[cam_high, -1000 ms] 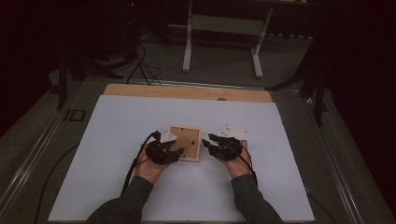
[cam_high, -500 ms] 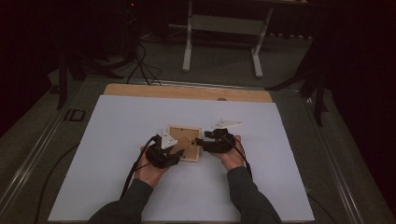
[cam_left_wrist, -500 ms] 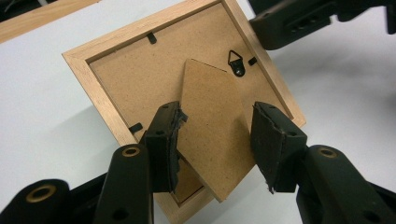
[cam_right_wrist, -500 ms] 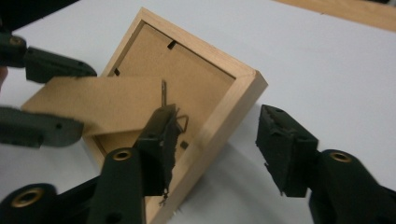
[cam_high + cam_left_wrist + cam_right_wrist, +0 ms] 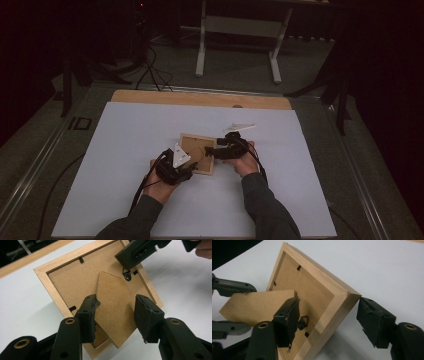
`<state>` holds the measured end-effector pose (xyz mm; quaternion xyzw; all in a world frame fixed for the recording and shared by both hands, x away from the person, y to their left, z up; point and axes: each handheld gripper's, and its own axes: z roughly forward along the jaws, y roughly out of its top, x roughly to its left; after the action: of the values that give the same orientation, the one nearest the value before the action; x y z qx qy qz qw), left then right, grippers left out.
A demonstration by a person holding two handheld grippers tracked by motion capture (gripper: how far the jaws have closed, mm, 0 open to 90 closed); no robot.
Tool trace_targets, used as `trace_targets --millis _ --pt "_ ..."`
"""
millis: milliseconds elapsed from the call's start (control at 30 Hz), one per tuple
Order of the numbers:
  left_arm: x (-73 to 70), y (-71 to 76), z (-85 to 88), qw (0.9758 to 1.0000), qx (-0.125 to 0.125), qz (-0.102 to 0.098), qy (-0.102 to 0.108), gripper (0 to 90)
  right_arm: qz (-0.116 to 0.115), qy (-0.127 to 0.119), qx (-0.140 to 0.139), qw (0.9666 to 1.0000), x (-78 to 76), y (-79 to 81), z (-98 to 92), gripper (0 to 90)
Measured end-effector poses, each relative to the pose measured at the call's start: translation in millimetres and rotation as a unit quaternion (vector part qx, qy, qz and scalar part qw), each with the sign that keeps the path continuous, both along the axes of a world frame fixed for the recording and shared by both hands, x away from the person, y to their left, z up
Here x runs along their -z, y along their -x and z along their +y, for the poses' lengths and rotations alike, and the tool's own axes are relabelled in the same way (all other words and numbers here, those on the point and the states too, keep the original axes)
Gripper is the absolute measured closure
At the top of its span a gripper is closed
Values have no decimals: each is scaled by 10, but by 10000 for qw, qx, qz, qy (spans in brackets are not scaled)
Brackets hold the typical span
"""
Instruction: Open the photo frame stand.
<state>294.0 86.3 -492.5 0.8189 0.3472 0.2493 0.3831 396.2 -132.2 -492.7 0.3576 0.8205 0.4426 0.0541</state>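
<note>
**Frame face down, stand flap out, back still clipped in**

The wooden picture frame (image 5: 198, 153) lies face down near the middle of the white table sheet (image 5: 125, 150), its brown backing board (image 5: 75, 282) turned upward. The cardboard stand flap (image 5: 113, 312) is already swung out from the backing and juts past the frame's near edge. The small black clips (image 5: 81, 260) along the inner rim look as if they are lying over the board, and the metal hanging loop (image 5: 128, 276) sits in place, so my reading is that the back has not been freed (if opening the frame is indeed the aim, most of it lies ahead).

The left gripper (image 5: 116, 312) straddles the stand flap with its jaws apart; one pad seems to brush the flap's edge, the other stands clear, so it grips nothing. The right gripper (image 5: 329, 317) straddles the frame's corner rail: its jaws have just been opening, one pad rests over the backing by the hanging loop, the other stands off outside the wood, so the rail sits between them unclamped. In the high view both hands bracket the frame, the left gripper (image 5: 176, 167) at its near-left corner and the right gripper (image 5: 220, 150) at its right edge.

Judged so: flap raised, clips and board left to do.
</note>
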Motion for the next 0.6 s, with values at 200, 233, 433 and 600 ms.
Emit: trace_targets --millis 200,233,433,600 --pt "16 -9 69 9997 134 171 132 540 77 -77 -222 9997 35 -4 35 408" --pt "16 -9 69 9997 134 171 132 541 77 -77 -222 9997 35 -4 35 408" --pt "8 -128 202 9905 165 993 941 534 -35 -4 -258 9997 5 36 42 417" --pt "7 -169 252 9855 137 1320 1062 621 -158 50 -292 9994 -24 69 54 434"
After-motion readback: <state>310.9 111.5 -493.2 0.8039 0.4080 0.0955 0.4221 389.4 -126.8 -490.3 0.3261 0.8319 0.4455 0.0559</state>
